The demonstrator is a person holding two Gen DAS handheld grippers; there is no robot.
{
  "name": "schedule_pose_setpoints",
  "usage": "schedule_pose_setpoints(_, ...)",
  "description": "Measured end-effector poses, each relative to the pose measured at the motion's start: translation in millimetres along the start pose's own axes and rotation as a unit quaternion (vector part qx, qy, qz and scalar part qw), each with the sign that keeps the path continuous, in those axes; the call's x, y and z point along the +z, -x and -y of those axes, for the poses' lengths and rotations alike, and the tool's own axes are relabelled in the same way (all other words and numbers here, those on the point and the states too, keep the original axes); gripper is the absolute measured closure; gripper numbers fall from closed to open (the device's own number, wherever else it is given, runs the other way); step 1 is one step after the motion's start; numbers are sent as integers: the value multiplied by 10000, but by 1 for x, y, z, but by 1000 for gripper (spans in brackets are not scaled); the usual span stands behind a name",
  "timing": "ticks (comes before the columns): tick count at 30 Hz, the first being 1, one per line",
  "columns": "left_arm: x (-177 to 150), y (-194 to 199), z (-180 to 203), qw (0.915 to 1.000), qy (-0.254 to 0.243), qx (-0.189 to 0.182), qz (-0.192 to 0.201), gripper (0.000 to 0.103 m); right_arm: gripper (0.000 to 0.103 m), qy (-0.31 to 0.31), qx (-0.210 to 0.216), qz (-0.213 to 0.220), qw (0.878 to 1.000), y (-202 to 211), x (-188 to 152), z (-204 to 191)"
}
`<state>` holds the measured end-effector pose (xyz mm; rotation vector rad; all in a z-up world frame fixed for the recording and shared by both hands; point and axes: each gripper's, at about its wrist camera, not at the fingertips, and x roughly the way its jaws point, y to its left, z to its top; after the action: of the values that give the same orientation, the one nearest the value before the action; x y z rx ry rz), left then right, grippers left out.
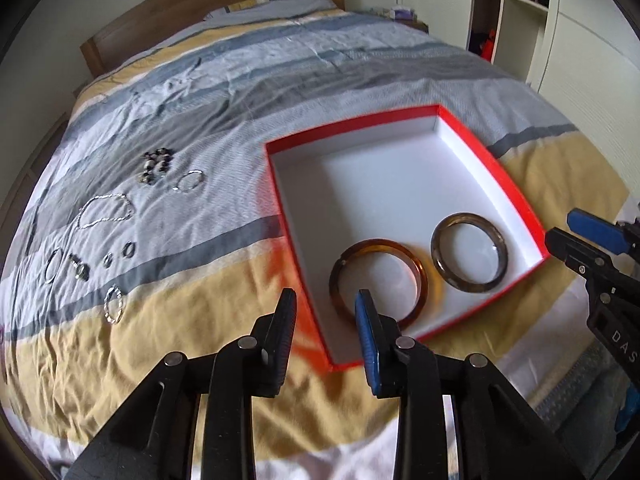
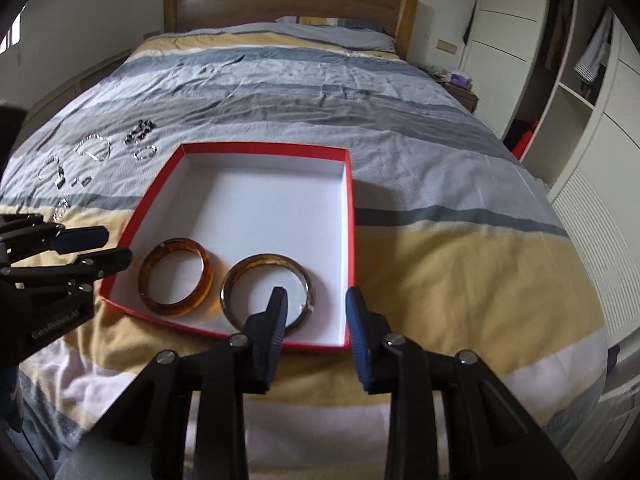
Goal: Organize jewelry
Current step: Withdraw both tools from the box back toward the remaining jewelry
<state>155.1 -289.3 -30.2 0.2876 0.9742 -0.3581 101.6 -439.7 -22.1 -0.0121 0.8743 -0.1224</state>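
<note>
- Bangles first: the amber bangle (image 1: 378, 282) and the grey-brown bangle (image 1: 469, 253) both lie flat on the white floor of the red box (image 1: 280, 184), side by side near its front edge. In the right wrist view they look to be just touching or nearly so; I cannot tell which.
- My left gripper (image 1: 326, 312) hangs above the box's front left corner with its jaws parted a modest way and nothing between the pads; the amber bangle sits just beyond its blue finger, not pinched.
- My right gripper (image 2: 316, 308) is likewise partly open and empty. Its dark finger overlaps the grey-brown bangle in the picture, but I read that as the finger hanging in front of it, not a grip.
- I judge the step in hand to be the end of a placement: two pieces are in the box, both tongs are free.
- Most of the task remains. Out on the striped bedspread (image 1: 168, 320), left of the box, lie the silver chain loop (image 1: 105, 212), a small silver ring (image 1: 190, 181), a cluster of dark beads (image 1: 156, 165) and several smaller silver pieces nearer the edge.
- Next move, as I see it: swing the left tongs over to that scatter, pick one piece, and come down steeply, since thin chains lie flat on soft, wrinkled cloth and the pads may catch fabric instead.
</note>
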Motion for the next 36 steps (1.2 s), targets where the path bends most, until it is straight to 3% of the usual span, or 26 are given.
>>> schedule_pose_setpoints(4,-21,31,-11,9997,65,54,231,73,69,-302,127,134,9994,27,-7,-6)
schedule_pose_setpoints(9,-43,67,-30,9995,232,4,227,71,63,-338,379,431,9978,69,-9,-35)
schedule_pose_setpoints(15,-70,119,-59,9967,473,216,630,48,63,1,668,793,9946,116,-7,-85)
schedule_pose_setpoints(19,-89,158,-81,9921,649,328,1021,47,63,164,629,1159,9911,150,-10,-116)
schedule_pose_setpoints(22,-109,188,-103,9852,857,527,1388,47,51,252,626,1412,9877,176,-12,-133)
schedule_pose_setpoints(25,-130,206,-126,9786,1083,702,1604,47,50,282,624,1673,9835,201,-16,-144)
schedule_pose_setpoints(29,-155,218,-155,9770,1339,804,1449,45,50,298,727,1973,9772,229,-19,-155)
schedule_pose_setpoints(32,-175,228,-180,9709,1638,984,1443,43,50,407,863,2057,9740,241,-22,-165)
schedule_pose_setpoints(36,-197,237,-207,9663,1841,1072,1444,32,50,556,1079,1972,9728,239,-20,-183)
